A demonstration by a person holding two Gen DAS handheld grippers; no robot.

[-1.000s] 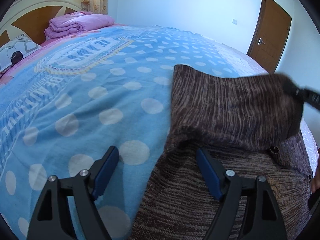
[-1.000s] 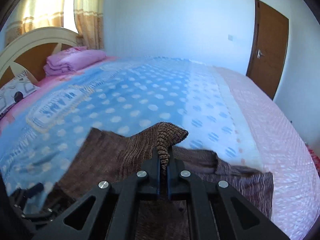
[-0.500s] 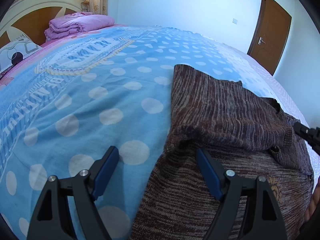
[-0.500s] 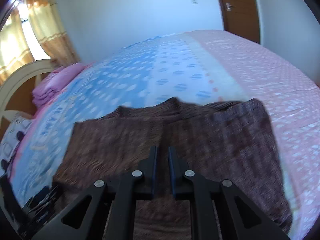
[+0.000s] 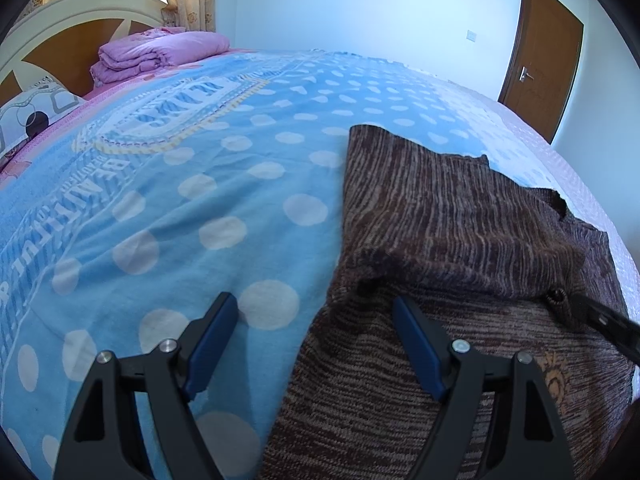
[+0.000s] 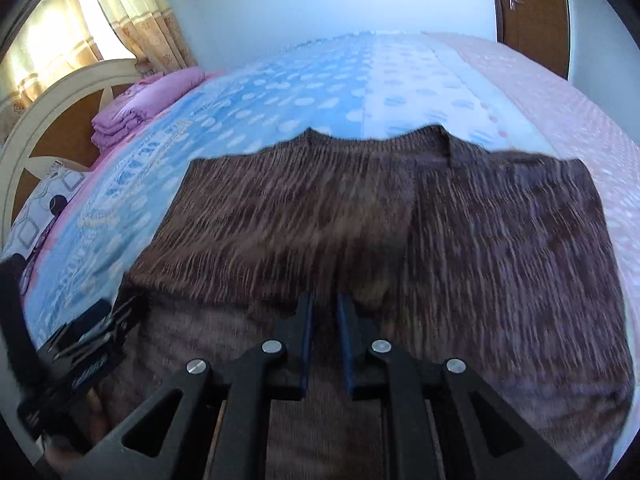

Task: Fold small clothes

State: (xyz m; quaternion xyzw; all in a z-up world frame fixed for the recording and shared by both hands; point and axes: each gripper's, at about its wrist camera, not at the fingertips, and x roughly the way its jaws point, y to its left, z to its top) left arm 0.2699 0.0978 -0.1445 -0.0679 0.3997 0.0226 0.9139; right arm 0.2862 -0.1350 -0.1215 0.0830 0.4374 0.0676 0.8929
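A brown knitted sweater [image 5: 460, 220] lies flat on the blue dotted bedspread [image 5: 200, 200], with one side folded over its body. My left gripper [image 5: 314, 302] hovers open and wide over the sweater's near left edge; one finger is above the bedspread, the other above the knit. In the right wrist view the sweater [image 6: 320, 220] fills the middle. Just above it my right gripper [image 6: 325, 304] has its jaws parted by a narrow gap, and no fabric is pinched between them. The right gripper's tip [image 5: 600, 320] also shows at the sweater's right side.
A folded purple quilt [image 5: 160, 52] and a patterned pillow [image 5: 28, 120] lie by the wooden headboard [image 5: 60, 40]. A brown door [image 5: 540, 72] stands at the far right, with a pink sheet [image 6: 560, 100] on that side of the bed. The left gripper [image 6: 92, 332] shows low left.
The right gripper came down with the lifted sweater part, laid it over the body and let it go, its jaws parting slightly. The left gripper stayed still and open.
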